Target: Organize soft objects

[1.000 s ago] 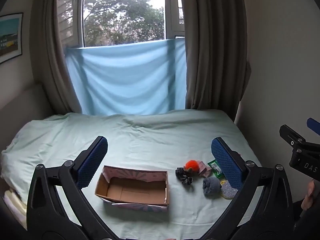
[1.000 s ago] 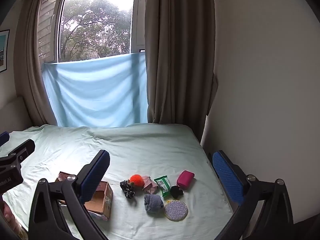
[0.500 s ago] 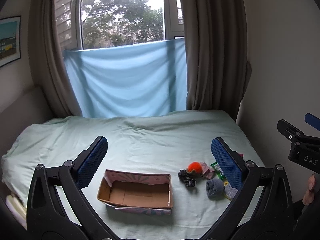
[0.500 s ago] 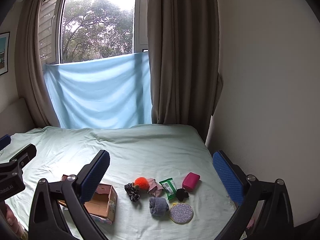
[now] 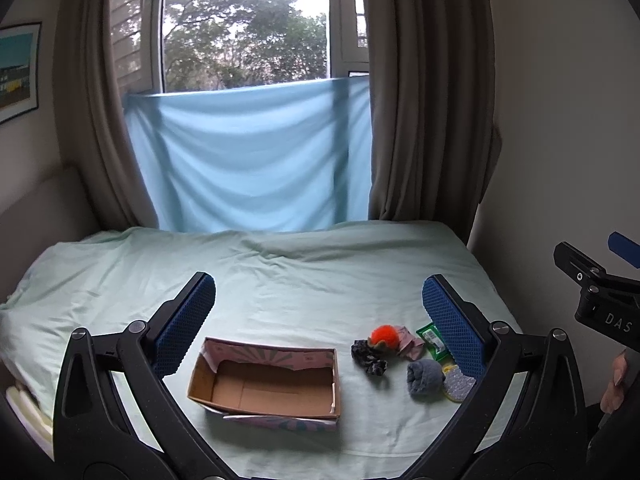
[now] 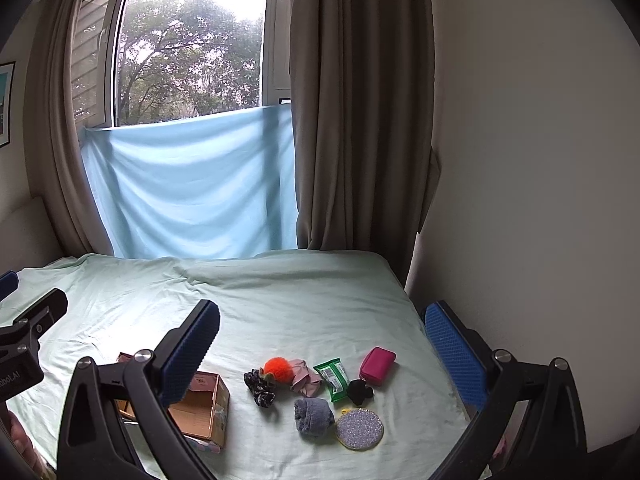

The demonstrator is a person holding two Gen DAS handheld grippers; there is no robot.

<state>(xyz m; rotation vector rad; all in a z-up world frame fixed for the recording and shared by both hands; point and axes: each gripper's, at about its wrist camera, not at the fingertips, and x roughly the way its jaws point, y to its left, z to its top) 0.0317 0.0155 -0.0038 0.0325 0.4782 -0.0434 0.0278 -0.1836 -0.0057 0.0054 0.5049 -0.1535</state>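
Observation:
An empty cardboard box (image 5: 266,384) with a pink patterned outside lies on the pale green bed (image 5: 304,280). To its right is a small pile: an orange pom-pom (image 6: 279,368), a dark scrunchie (image 6: 260,388), a pink cloth (image 6: 305,377), a green wipes pack (image 6: 332,376), a magenta pouch (image 6: 377,365), a black piece (image 6: 359,391), a rolled grey sock (image 6: 313,416) and a glittery round disc (image 6: 359,428). My left gripper (image 5: 318,320) hangs open above the box. My right gripper (image 6: 322,344) is open above the pile. Neither holds anything.
A wall (image 6: 520,200) runs close along the bed's right edge. Brown curtains (image 6: 360,120) and a blue sheet (image 6: 192,184) hang over the window behind the bed. A person's hand (image 5: 616,376) shows at the right edge of the left wrist view.
Both grippers have drawn back and risen slightly, so the box and pile sit a little lower and further off. Nothing on the bed has moved.

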